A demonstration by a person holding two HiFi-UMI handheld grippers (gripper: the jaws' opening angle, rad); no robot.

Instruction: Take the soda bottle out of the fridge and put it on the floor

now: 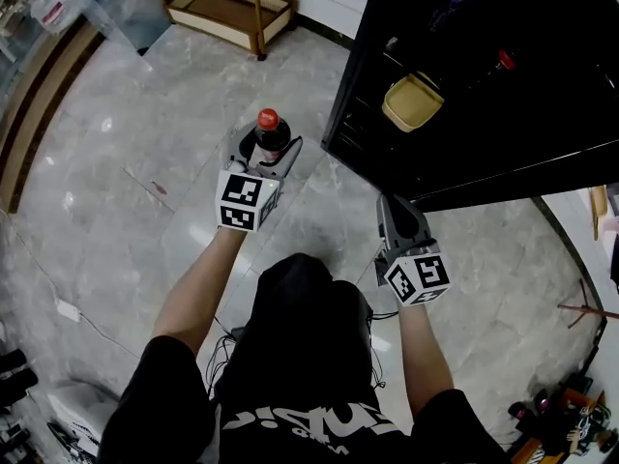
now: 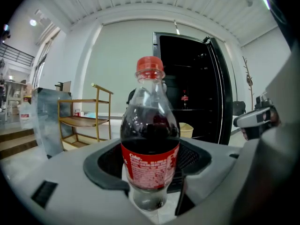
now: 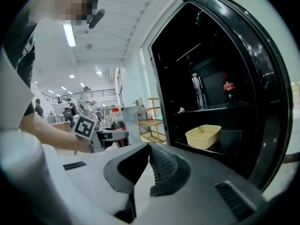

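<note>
The soda bottle (image 1: pixel 270 133) has a red cap, a red label and dark drink inside. It stands upright between the jaws of my left gripper (image 1: pixel 268 162), which is shut on its lower body. In the left gripper view the bottle (image 2: pixel 150 139) fills the middle, with the pads pressed against both sides of it. It is held low over the grey marble floor (image 1: pixel 145 162), left of the open black fridge (image 1: pixel 484 85). My right gripper (image 1: pixel 398 213) is shut and holds nothing, just in front of the fridge's lower edge. In the right gripper view the right gripper (image 3: pixel 149 148) has its pads meeting at the tips.
A yellow tub (image 1: pixel 413 101) sits on a lower fridge shelf, and another red-capped bottle (image 3: pixel 228 90) stands on a shelf above it. A wooden shelf cart (image 1: pixel 232 8) stands at the back. A white plug and cable (image 1: pixel 68 310) lie on the floor at left.
</note>
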